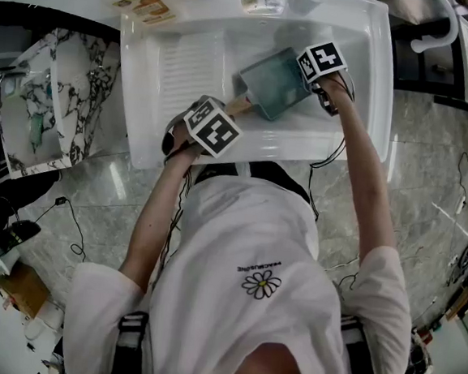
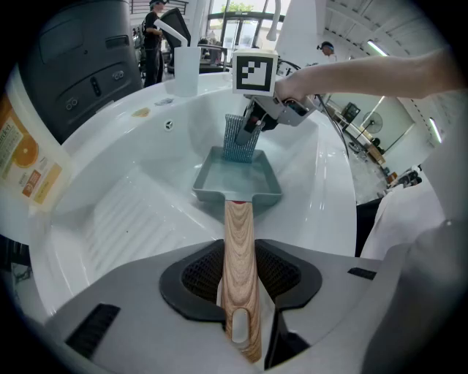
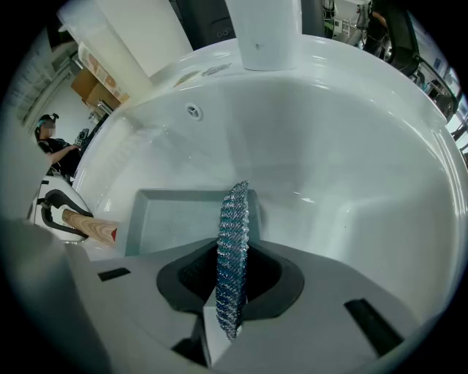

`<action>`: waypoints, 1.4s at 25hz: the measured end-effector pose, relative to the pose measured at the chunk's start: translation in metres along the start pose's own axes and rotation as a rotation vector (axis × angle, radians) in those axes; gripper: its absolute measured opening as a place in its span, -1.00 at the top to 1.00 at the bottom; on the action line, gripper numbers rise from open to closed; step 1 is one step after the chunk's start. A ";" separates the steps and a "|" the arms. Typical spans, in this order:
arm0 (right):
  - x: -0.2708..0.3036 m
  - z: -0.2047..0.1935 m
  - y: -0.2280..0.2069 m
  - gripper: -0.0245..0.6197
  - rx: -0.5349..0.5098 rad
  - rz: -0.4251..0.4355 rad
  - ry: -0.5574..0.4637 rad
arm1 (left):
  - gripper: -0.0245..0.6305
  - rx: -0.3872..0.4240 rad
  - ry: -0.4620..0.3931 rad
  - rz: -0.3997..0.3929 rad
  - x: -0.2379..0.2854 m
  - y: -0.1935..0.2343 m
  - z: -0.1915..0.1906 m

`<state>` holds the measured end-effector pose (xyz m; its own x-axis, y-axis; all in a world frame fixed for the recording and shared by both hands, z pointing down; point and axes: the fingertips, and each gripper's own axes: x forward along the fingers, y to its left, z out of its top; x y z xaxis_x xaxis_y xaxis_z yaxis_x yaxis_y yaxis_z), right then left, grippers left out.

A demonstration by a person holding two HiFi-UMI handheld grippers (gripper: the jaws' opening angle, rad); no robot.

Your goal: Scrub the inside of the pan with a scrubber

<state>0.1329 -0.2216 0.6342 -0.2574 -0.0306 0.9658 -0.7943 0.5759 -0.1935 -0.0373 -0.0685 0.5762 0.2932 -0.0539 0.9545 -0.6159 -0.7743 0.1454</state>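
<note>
Two claws, both busy. The left claw [image 2: 241, 292] is clamped on the wooden handle [image 2: 240, 248] of the pan [image 2: 238, 179], with the handle running straight out between its jaws and the pads tight on either side. The pan itself is a squarish grey-green one, sitting right in front of that claw down in the white sink [image 1: 353, 87], open side up.

The right claw [image 3: 230, 285] is closed on the scrubber [image 3: 234, 234], a flat, sparkly blue-silver mesh pad held on edge so it sticks out past the jaws. Seen from the left claw, the scrubber hangs upright below the right claw and dips into the pan at the end farthest from the handle. I can't tell if it's actually pressing on the pan floor or just on the far wall. From the right claw's own camera, the pan lies just ahead and a bit to the left of the pad, with the handle poking off to the left.

Left of the left claw there's the ribbed draining part [image 1: 183, 68] of the sink, well clear of the pan.
</note>
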 end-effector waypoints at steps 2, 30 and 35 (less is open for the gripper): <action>0.001 -0.001 0.007 0.75 0.002 0.015 0.008 | 0.50 0.000 0.000 0.000 0.000 0.000 0.000; -0.021 -0.001 0.141 0.75 0.096 0.465 -0.029 | 0.50 0.004 -0.013 0.007 0.002 0.001 -0.001; -0.022 -0.004 0.126 0.75 0.045 0.401 -0.033 | 0.50 0.005 -0.012 0.008 0.003 0.001 -0.003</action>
<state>0.0406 -0.1456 0.5890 -0.5691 0.1625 0.8061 -0.6501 0.5114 -0.5620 -0.0390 -0.0678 0.5799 0.2970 -0.0675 0.9525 -0.6143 -0.7772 0.1365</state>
